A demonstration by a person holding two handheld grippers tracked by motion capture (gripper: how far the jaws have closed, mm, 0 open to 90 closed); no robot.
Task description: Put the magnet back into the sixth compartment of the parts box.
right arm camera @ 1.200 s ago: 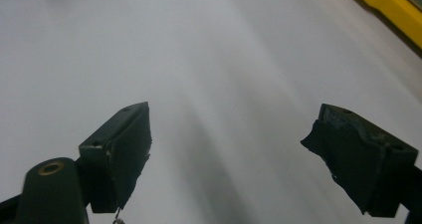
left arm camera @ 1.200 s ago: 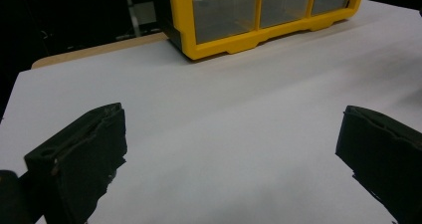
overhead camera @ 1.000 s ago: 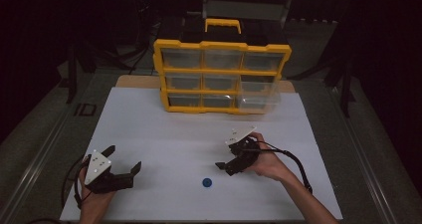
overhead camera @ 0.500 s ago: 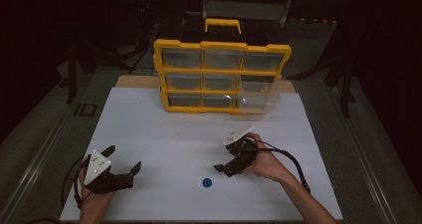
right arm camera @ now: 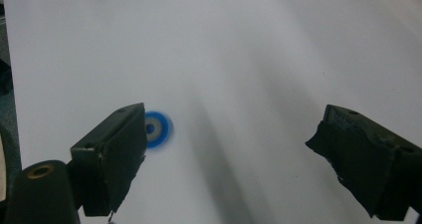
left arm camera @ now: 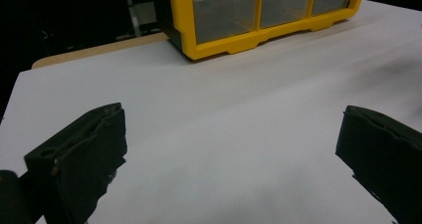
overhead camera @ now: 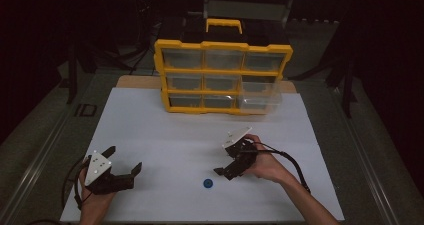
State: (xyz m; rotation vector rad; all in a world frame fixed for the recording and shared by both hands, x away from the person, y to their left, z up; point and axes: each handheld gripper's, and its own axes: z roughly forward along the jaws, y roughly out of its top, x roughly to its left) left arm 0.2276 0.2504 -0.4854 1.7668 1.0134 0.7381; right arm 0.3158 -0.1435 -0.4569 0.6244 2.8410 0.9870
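Note:
A small blue disc [overhead camera: 208, 183] lies flat on the white table sheet [overhead camera: 165, 135] near the front. My right gripper [overhead camera: 224, 160] hovers open just right of it, held by a hand coming from the lower right. In the right gripper view the blue disc [right arm camera: 157, 128] sits beside the left jaw's tip, and the right gripper [right arm camera: 231, 129] has only bare sheet between its wide-apart jaws. My left gripper [overhead camera: 124, 159] rests open at the front left, well apart from the disc. The left gripper [left arm camera: 231, 134] holds nothing.
A yellow organiser [overhead camera: 223, 77] with clear drawers stands upright at the back centre, black handle on top. Its lower-right drawer [overhead camera: 260, 101] is pulled out over the sheet. The organiser's bottom row [left arm camera: 259, 15] shows ahead of the left gripper. Dark surroundings ring the table.
The right gripper has edged slightly down and left toward the blue disc. The left gripper and the disc have stayed put.

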